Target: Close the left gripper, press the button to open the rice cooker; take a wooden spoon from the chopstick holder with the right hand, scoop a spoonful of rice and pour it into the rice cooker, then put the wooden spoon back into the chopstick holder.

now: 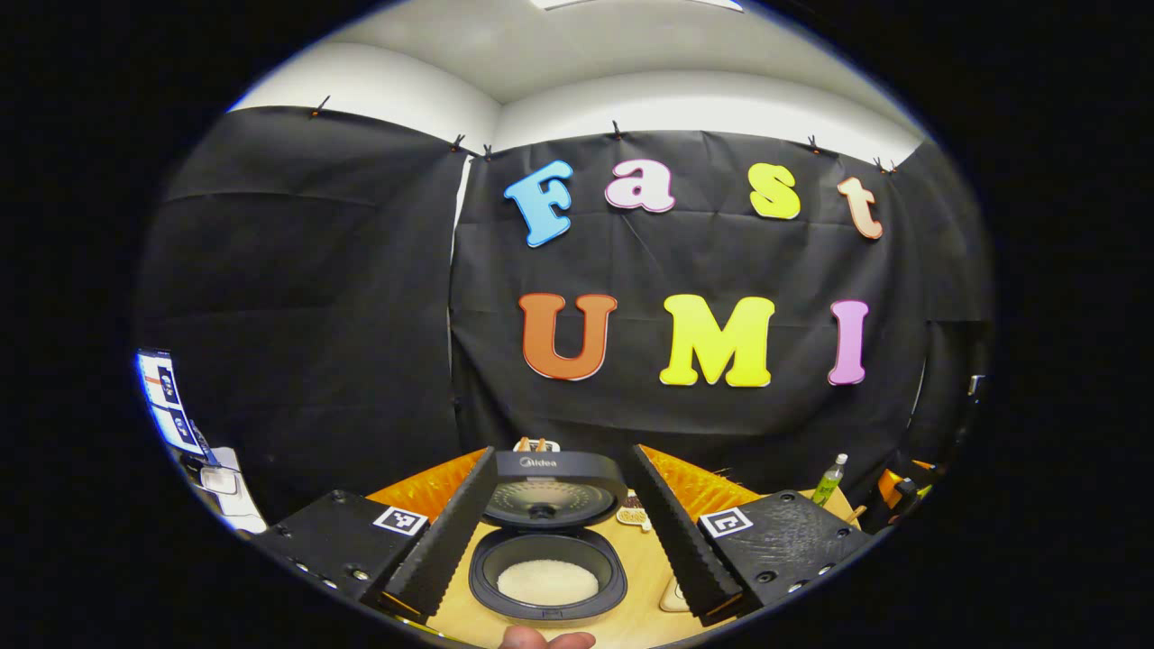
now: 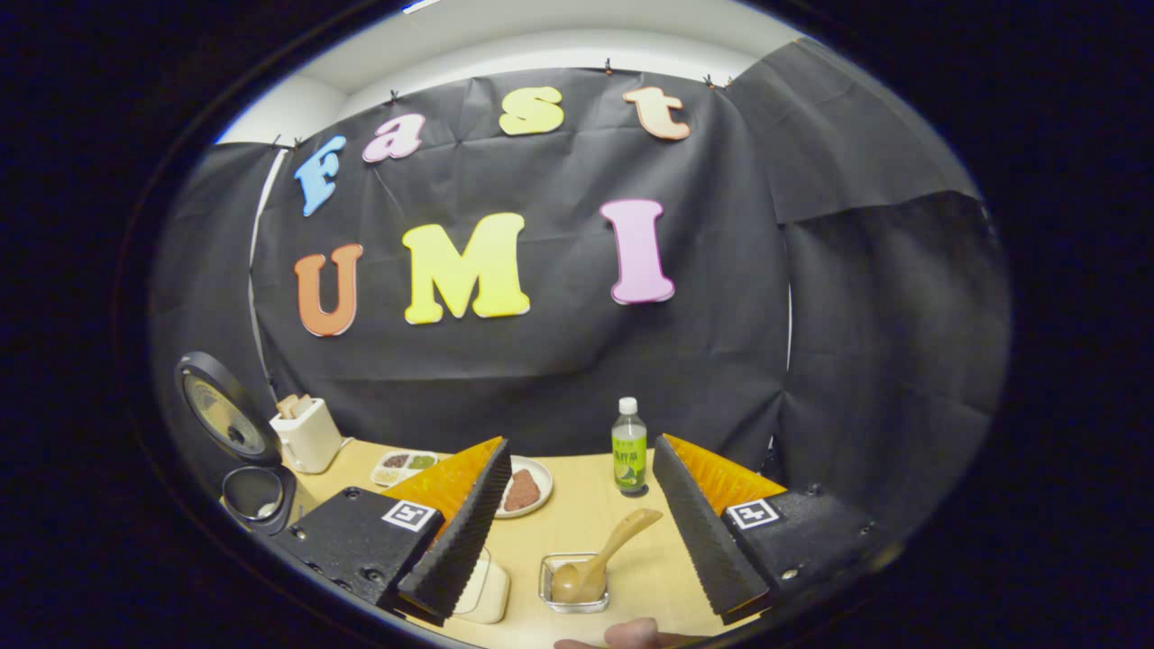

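Fingertips [image 2: 631,634] of a hand show at the bottom edge of the right gripper view, just before the right gripper [image 2: 581,559], whose jaws stand wide apart, empty. Between them a wooden spoon [image 2: 599,559] leans in a small glass dish [image 2: 552,595] on the table [image 2: 577,514]. The left gripper [image 1: 545,559] also gapes, framing the rice cooker [image 1: 547,577], lid up, rice [image 1: 547,581] inside. A white chopstick holder [image 2: 308,434] stands beside the cooker.

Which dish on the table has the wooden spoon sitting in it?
The small clear square dish nearest the right gripper holds the wooden spoon. The round plate and the divided tray behind carry only food.
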Available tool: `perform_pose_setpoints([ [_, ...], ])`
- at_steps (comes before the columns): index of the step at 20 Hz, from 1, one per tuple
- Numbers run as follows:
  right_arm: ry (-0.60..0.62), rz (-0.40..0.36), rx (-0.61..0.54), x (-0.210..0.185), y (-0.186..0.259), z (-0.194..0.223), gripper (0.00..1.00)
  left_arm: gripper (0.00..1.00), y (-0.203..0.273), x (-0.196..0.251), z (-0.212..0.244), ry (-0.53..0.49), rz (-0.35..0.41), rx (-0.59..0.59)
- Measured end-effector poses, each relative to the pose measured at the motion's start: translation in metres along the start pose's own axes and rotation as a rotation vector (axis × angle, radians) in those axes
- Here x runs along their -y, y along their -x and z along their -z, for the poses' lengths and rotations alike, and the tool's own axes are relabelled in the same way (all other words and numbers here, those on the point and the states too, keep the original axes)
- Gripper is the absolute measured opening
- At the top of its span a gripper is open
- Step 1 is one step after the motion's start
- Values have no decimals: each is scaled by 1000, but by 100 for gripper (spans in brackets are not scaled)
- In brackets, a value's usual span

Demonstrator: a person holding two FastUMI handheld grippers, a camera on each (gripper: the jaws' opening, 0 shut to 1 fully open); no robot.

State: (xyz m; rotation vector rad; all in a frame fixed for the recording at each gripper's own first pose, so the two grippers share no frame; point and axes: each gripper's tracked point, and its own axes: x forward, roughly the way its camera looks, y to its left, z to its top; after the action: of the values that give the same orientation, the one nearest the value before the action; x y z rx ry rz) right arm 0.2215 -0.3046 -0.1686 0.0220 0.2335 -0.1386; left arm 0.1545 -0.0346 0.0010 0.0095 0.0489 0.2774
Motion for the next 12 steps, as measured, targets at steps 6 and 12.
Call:
perform_pose_setpoints([
  [6, 1, -23, 70, -18, 48, -51, 100, 94, -49, -22, -22, 82, -42, -39],
  [12, 30, 28, 77, 4, 89, -50, 100, 95, -115, -24, 36, 93, -85, -310],
])
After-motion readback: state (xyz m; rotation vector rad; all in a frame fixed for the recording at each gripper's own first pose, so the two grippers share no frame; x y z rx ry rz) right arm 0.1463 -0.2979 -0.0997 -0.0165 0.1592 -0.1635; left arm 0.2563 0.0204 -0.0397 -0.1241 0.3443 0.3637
